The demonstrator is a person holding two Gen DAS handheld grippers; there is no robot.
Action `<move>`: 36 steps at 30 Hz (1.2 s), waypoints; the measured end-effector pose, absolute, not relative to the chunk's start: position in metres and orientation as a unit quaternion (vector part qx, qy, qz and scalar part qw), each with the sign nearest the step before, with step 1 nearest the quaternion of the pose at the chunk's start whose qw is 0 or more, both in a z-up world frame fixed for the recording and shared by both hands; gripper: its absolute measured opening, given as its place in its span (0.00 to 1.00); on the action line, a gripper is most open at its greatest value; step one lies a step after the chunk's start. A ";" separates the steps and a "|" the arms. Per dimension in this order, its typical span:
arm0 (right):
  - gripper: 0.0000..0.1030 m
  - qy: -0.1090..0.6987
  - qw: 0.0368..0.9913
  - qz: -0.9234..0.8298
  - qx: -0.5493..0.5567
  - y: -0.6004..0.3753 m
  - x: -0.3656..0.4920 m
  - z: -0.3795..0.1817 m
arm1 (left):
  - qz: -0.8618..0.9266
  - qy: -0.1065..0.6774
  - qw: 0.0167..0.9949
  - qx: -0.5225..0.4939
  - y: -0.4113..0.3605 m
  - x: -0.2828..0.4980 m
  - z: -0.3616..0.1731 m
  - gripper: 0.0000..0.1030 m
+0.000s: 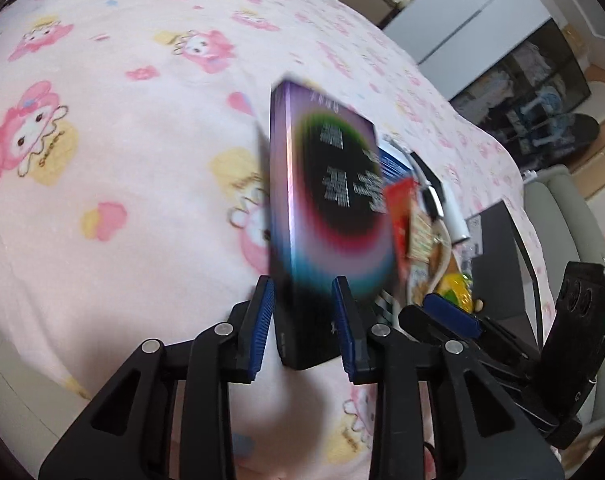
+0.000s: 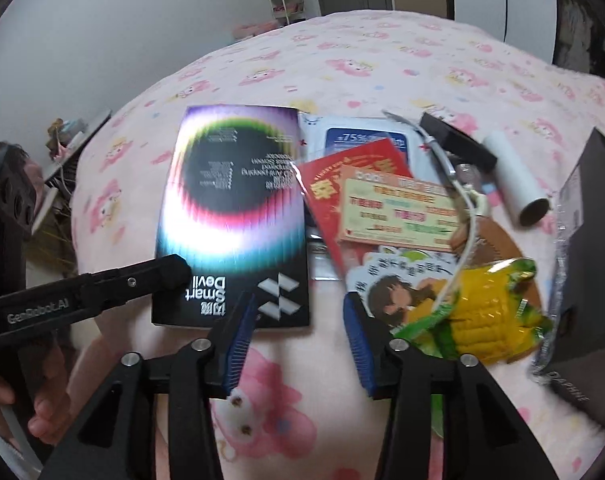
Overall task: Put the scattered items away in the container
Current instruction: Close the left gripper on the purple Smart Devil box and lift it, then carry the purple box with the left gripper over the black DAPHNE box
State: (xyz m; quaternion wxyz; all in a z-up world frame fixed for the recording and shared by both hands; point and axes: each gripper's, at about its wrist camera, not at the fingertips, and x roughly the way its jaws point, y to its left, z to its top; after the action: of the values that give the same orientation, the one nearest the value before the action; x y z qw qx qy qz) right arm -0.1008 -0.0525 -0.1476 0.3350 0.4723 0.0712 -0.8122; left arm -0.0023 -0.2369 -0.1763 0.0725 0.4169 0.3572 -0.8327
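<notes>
Presently, on a bed (image 1: 102, 220) under a pink cartoon blanket:

1. Smart Devil box (image 1: 326, 208), black with a rainbow ring. It is clamped at its near end between the pads of the left claw (image 1: 302, 284) and tipped up on its long edge. Gripping across the thin side suits a flat box that offers no purchase while it lies face down.
2. Right claw (image 2: 298, 300), jaws apart with nothing between them. It hangs over bare blanket just near of the pile, probably placed for the next pick.
3. Dark box (image 2: 594, 240) at the far right edge of the pile, judged to be the container. Whether it stands open cannot be told.
4. Loose items not yet tidied, overlapping in a heap between the Smart Devil box and the dark box: wipes pack (image 2: 366, 136), red envelope (image 2: 354, 172), pale printed card (image 2: 398, 212), corn packet (image 2: 490, 308), white tube (image 2: 514, 176) and white cable (image 2: 462, 208).

View notes: the left wrist view shows the grip itself and the box's tilt, but the box hides most of the heap. The right wrist view lays the heap out plainly and shows a hand (image 2: 6, 400) on the left claw's handle. There, however, only one left finger shows at the box's left edge, so the clamp cannot be confirmed from that view.
</notes>
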 end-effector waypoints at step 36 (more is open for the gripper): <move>0.44 -0.029 0.328 -0.766 0.553 0.032 -0.049 -0.162 | -0.817 0.299 0.020 0.493 -0.172 0.020 -0.176 0.46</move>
State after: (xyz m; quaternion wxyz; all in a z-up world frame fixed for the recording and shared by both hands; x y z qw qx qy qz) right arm -0.0494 0.0323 -0.1618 0.3278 0.5525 -0.0293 -0.7658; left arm 0.0195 -0.1723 -0.1756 0.0200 0.4926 0.2987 -0.8171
